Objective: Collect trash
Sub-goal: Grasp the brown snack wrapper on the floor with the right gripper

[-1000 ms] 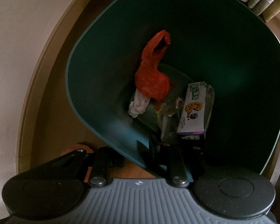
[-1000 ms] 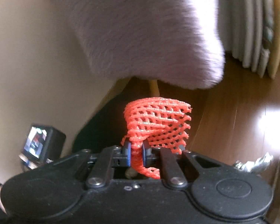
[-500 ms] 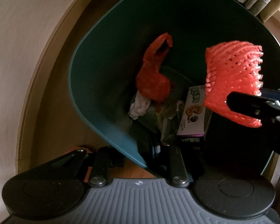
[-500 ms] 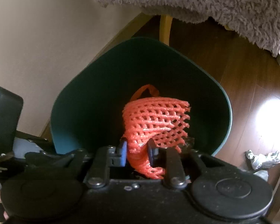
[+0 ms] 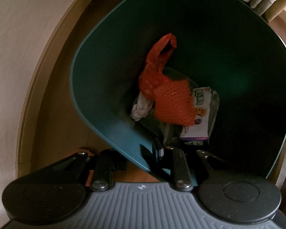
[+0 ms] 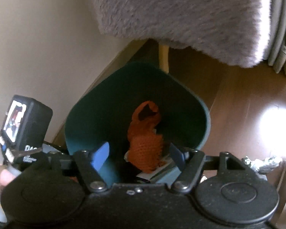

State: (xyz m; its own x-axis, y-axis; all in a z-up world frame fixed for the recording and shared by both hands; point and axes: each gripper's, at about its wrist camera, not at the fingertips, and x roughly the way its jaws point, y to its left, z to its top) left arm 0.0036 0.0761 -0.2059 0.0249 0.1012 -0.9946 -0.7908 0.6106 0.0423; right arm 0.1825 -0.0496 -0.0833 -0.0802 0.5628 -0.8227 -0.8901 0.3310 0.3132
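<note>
A: So, left wrist view first. What do you count in the bin (image 5: 97,103)?

B: Four clear pieces: one orange bag (image 5: 156,70), one orange net (image 5: 171,106) lying on it, one white wad (image 5: 141,108) and one snack box (image 5: 198,118). There is clear wrapping under them, but I cannot count it.

A: And the left gripper (image 5: 141,154)?

B: It pinches the bin's near wall, one finger outside and one inside (narrow, clamped on the rim). That tips the mouth toward the camera.

A: Right wrist view, then.

B: The right gripper (image 6: 139,156) hangs over the bin (image 6: 76,126) with its jaws wide and nothing between them. The net (image 6: 145,152) lies below and ahead of it, down inside, free of both blue pads (image 6: 101,155). The bag (image 6: 143,122) stands behind the net, its long axis running up toward the far wall.

A: Anything left outside?

B: One crumpled silvery scrap (image 6: 261,164) on the floor (image 6: 247,99), to the right of the bin. A grey fluffy cover (image 6: 181,11) hangs above.

A: So what does the next move turn on?

B: I judge the scrap is next. It lies off to the right gripper's right and low, clear of the bin. The right one is nearer and free, while the left is tied up with the bin. The scrap's long axis looks roughly sideways, though it is small and blurred.
</note>
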